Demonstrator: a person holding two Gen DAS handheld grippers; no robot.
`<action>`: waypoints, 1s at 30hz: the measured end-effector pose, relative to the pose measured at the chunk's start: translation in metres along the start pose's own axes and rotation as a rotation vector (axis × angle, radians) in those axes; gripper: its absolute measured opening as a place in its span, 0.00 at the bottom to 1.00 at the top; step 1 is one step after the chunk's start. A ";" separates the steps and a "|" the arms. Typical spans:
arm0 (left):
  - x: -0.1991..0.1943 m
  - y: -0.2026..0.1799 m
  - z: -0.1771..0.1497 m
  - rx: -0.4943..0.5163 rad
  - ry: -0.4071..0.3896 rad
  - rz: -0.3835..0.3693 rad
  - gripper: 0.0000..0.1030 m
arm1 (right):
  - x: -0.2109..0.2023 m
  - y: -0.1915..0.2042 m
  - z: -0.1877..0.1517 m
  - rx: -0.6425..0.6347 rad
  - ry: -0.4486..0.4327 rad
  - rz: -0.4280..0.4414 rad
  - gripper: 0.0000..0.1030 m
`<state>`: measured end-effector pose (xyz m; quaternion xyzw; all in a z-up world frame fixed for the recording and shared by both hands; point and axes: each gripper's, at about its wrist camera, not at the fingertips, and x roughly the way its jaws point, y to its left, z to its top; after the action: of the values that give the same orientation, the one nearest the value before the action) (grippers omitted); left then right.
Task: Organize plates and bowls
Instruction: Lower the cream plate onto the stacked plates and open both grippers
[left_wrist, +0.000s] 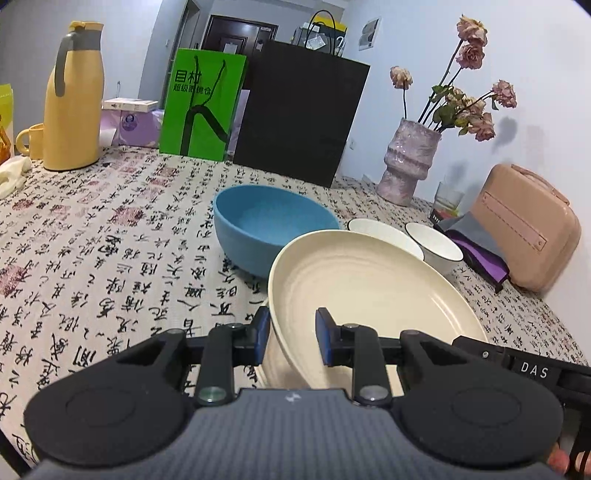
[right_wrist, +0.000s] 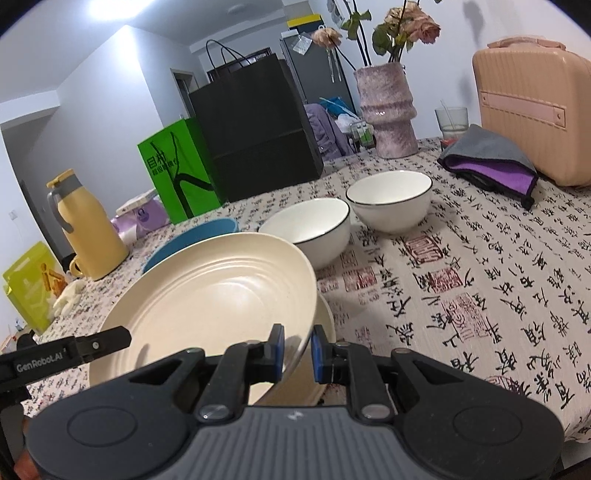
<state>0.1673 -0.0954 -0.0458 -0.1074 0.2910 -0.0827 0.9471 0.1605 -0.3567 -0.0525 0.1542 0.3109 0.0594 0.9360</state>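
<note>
Hidden or cut off: the plate's (left_wrist: 369, 284) near rim was covered by both grippers. A second plate (right_wrist: 327, 321) beneath it showed only as a sliver of rim. The blue bowl (left_wrist: 266, 225) was largely screened by the plate in the right wrist view. Whether the raised plate touched the lower one could not be told.

Left gripper (left_wrist: 291, 334): jaws partly open, set astride the plate's rim; contact of the pads could not be told. "DAS" was read on the right gripper's body at the frame's right edge.

Right gripper (right_wrist: 298, 352): jaws narrowly parted about the plate's right rim; whether the rim was clamped could not be told. "GenRobot.AI" was read on the left gripper's body at the frame's left edge.

Plate: cream, ridged, tilted, held above the table (left_wrist: 92, 258) near its front edge.

Bowls: blue bowl just behind the plate; two white bowls, black-rimmed, (right_wrist: 310, 230) and (right_wrist: 389, 199), beside each other toward the right.

Surroundings: a cloth printed with black calligraphy and red seals covered the table. Along the far edge were noted a yellow jug (left_wrist: 72, 103), a yellow mug (left_wrist: 31, 140), a green bag (left_wrist: 201, 103) with Chinese lettering, hard to read, a black bag (left_wrist: 299, 114), a vase (left_wrist: 408, 158) of dried roses and a glass (left_wrist: 448, 197). At the right edge a pink case (left_wrist: 528, 225) stood behind a grey and purple cloth (right_wrist: 491, 162).
</note>
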 end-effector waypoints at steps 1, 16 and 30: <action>0.001 0.000 -0.001 0.000 0.003 0.001 0.26 | 0.001 0.000 -0.001 -0.002 0.004 -0.002 0.15; 0.019 0.004 -0.014 0.028 0.057 0.053 0.26 | 0.011 0.023 -0.012 -0.177 0.000 -0.094 0.15; 0.027 -0.006 -0.019 0.118 0.065 0.108 0.26 | 0.011 0.056 -0.024 -0.401 -0.036 -0.233 0.20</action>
<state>0.1776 -0.1106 -0.0740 -0.0327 0.3214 -0.0520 0.9450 0.1543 -0.2952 -0.0583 -0.0708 0.2919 0.0090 0.9538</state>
